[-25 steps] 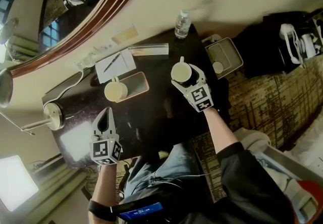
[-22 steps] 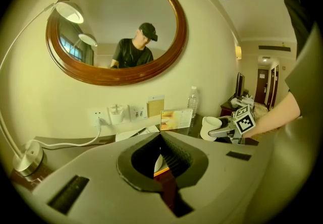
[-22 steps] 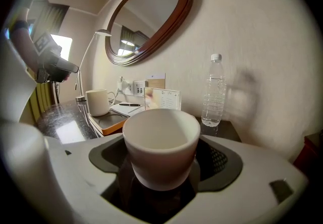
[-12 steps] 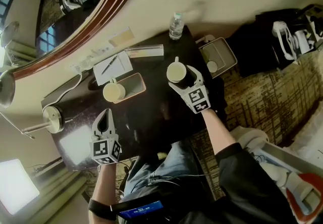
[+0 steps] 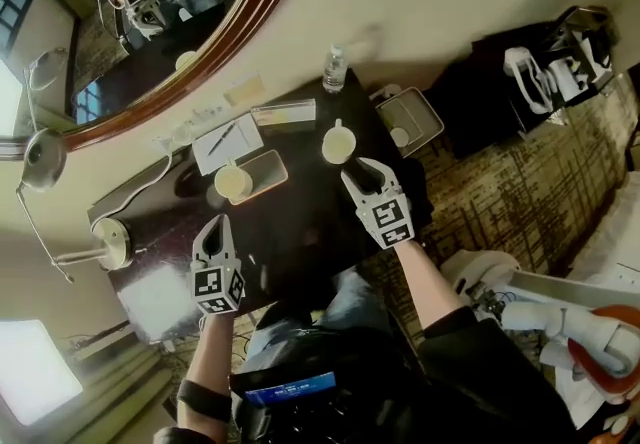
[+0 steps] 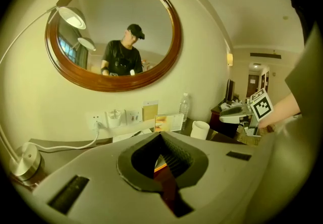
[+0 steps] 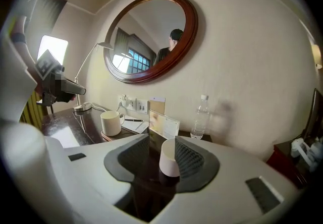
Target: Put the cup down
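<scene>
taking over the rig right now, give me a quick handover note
Left gripper: fingers shut, empty, held over the near side of the desk.
Right gripper: fingers apart, gripping nothing; they have just been closing. It points at the cup but stops short of it.
Cup: upright on the desk, just ahead of the right fingertips and free of them. A second cup stands on the tray further left.
Done: the cup is down.
Left: nothing on the cup itself; probably just draw the right gripper clear.
</scene>
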